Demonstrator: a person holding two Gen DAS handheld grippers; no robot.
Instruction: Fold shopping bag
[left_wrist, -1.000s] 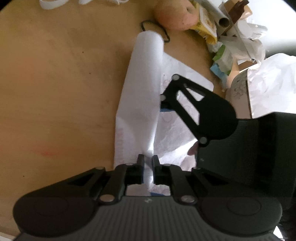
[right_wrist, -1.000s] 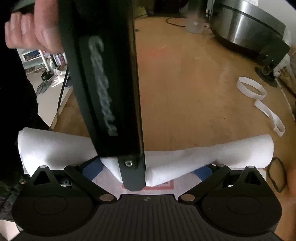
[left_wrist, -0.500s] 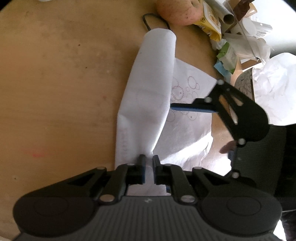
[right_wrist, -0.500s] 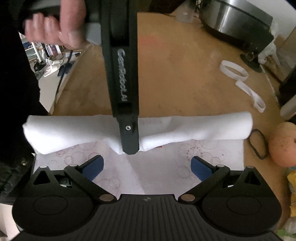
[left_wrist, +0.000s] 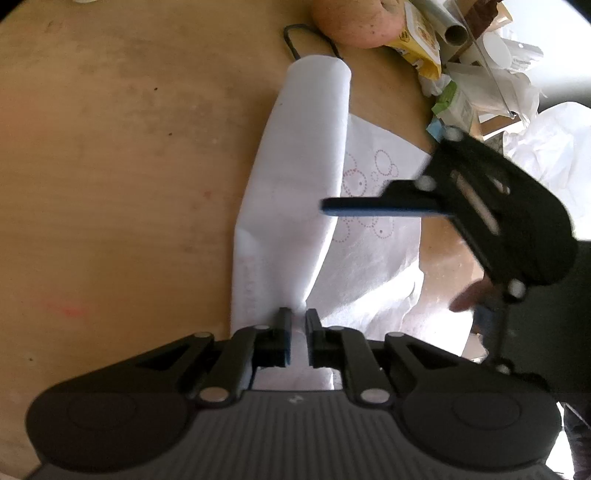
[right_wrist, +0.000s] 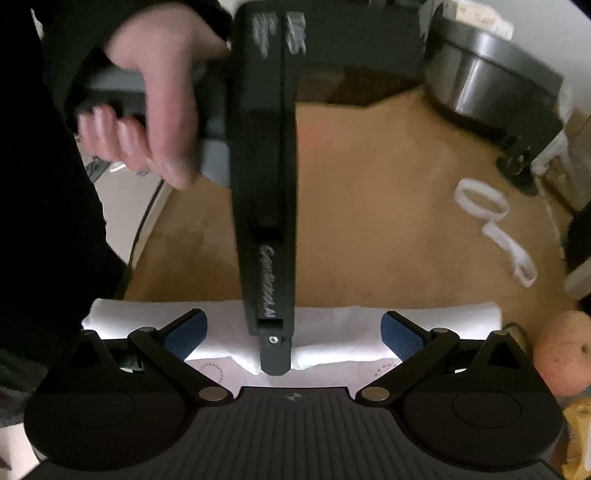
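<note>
The white shopping bag (left_wrist: 299, 192) lies on the wooden table, one long edge folded over into a thick band; the flat layer with a circle print (left_wrist: 373, 206) shows beside it. My left gripper (left_wrist: 298, 325) is shut on the band's middle and pins it. In the right wrist view the band (right_wrist: 424, 325) runs left to right, with the left gripper's tip (right_wrist: 275, 354) pressed on its middle. My right gripper (right_wrist: 293, 332) is open and empty, raised above the bag, its blue pads (right_wrist: 400, 334) wide apart. It also shows in the left wrist view (left_wrist: 373, 206).
An orange-pink fruit (left_wrist: 354, 22) and a black hair band (left_wrist: 310, 40) lie beyond the bag's far end. A pile of packets and crumpled paper (left_wrist: 480, 74) sits at the right. White strap loops (right_wrist: 495, 229) and a metal pot (right_wrist: 491, 85) are across the table.
My right gripper let go, opened and drew back and up from the bag. The left gripper stayed shut on the fold. The folded band now lies flatter and straighter.
</note>
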